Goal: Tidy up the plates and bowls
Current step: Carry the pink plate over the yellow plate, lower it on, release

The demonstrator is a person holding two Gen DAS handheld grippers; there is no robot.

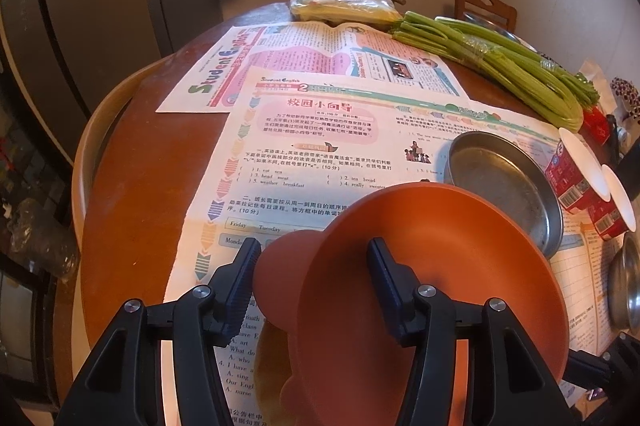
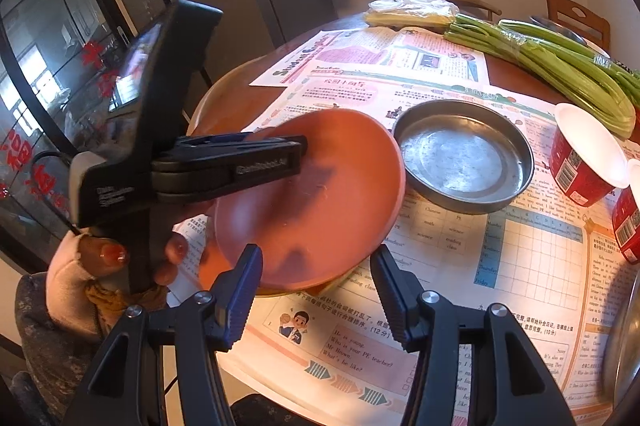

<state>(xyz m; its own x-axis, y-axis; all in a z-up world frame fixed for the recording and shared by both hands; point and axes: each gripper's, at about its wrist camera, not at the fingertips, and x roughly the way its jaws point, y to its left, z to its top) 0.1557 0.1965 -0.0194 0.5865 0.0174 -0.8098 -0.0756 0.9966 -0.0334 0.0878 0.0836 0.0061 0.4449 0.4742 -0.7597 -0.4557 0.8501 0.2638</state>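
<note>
The orange plate [image 1: 440, 266] sits tilted over the newspaper [image 1: 304, 154] on the round table [image 1: 140, 166], near edge low, just left of the steel pan [image 1: 504, 182]. It looks like thin stiff plastic: light, not fragile, prob a bit slick, so best gripped by the rim w/ 1 pad above and 1 below, not across the dish. The left gripper [image 1: 312, 286] has its jaws straddling the plate's rim, 1 finger inside the dish, 1 outside; the outer pad seems clear of the rim, so jaws apart, no clamp, far as I can tell. The right gripper [image 2: 316, 290] hangs near the plate's near edge, jaws apart, nothing betw them. The right wrist view shows the left gripper side-on plus the hand [image 2: 120, 258] holding it; the left view hides that but shows a 2nd disc [image 1: 280, 366] under the plate. 2 red cups [image 2: 584, 162] stand right of the pan.
</note>
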